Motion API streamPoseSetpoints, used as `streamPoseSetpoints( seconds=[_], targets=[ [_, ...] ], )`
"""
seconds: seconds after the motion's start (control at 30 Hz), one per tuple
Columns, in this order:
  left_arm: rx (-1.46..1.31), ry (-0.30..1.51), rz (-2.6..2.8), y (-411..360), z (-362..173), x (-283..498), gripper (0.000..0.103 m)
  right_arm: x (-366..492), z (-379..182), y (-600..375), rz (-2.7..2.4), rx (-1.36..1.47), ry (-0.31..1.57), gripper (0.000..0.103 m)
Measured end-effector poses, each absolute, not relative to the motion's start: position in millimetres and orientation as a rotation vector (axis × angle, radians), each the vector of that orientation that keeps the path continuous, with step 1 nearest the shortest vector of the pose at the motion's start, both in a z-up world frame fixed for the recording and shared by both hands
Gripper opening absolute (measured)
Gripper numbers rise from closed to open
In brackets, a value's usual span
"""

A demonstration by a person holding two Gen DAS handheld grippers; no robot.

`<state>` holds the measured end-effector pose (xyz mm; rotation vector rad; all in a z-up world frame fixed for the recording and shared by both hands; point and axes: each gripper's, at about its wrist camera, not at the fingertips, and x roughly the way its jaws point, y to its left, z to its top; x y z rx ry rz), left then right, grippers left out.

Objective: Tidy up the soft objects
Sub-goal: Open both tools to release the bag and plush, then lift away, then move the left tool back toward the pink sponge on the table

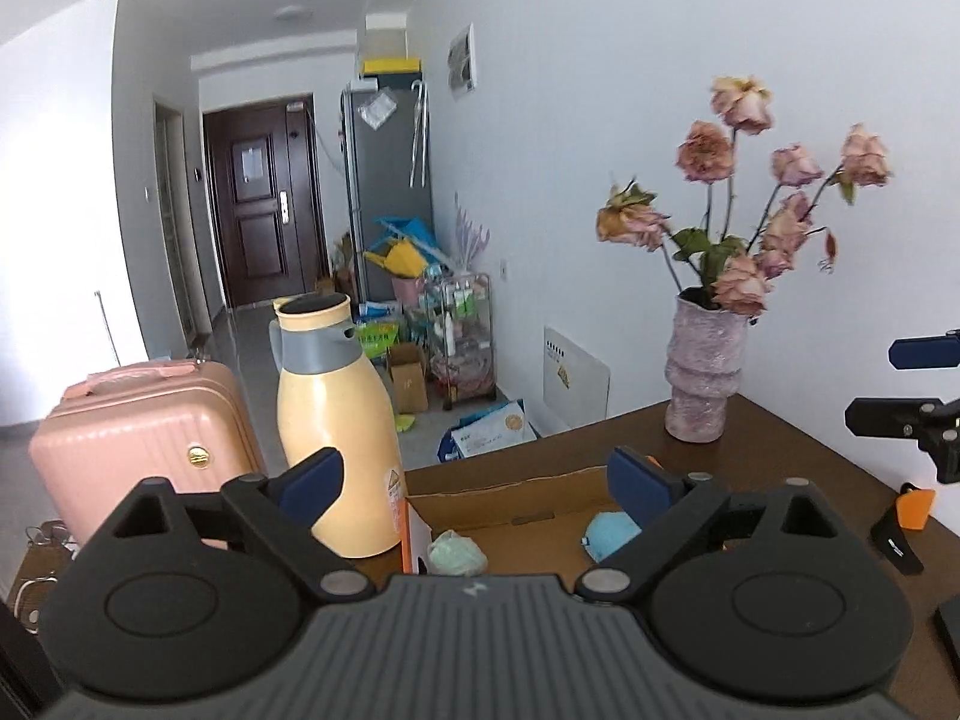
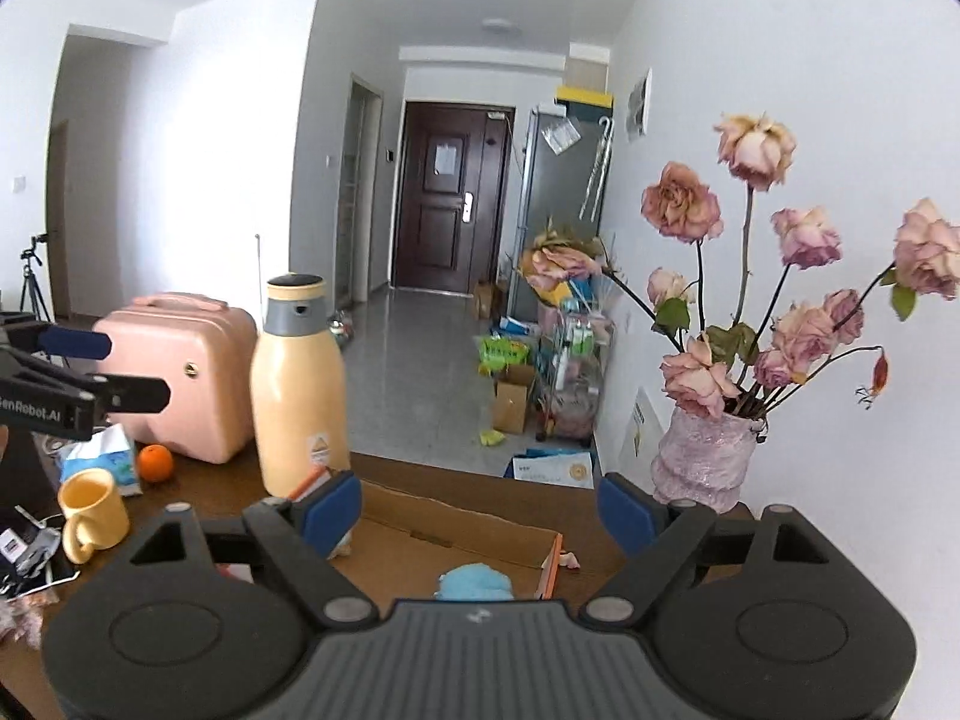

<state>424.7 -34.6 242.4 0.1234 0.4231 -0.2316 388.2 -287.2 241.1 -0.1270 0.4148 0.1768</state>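
Both tools are up over the dark brown wooden counter (image 1: 780, 450), pointing slightly downward toward the hallway. Left tool (image 1: 474, 480): jaws spread wide, nothing between the blue pads. Right tool (image 2: 480, 507): likewise spread wide and empty.

Task things: 2 soft objects lie inside the shallow open brown cardboard box (image 1: 510, 501) on the counter. A pale green crumpled soft ball (image 1: 457, 552) sits at the box's near left corner; a light blue fuzzy plush piece (image 1: 609, 534) lies toward its right side, and shows again in the right wrist view at the box's near edge (image 2: 474, 581). Neither is touched by a pad.

Judgement: a deposit step looks finished, with both soft items boxed and both tools free. Whether further soft items remain cannot be settled; the left part of the counter is cluttered, with a blue-and-white tissue pack (image 2: 99, 456) as one candidate.

Next move calls for lowering an open tool to any remaining soft item, clear of the tall yellow insulated jug (image 1: 336, 420) and the pink textured vase of dried roses (image 1: 705, 372).
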Motion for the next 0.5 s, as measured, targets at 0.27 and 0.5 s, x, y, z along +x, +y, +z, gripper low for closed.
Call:
streamPoseSetpoints(
  seconds=[0.27,0.5],
  targets=[
    [0.170,0.182,-0.171,-19.0,223.1,326.5,0.103,302.5,212.8,-287.5,0.243,-0.086,0.293,0.087],
    [0.079,0.056,-0.205,14.5,165.6,229.8,0.103,215.0,158.2,-279.4,0.336,0.008,0.236,0.095]
  ],
)
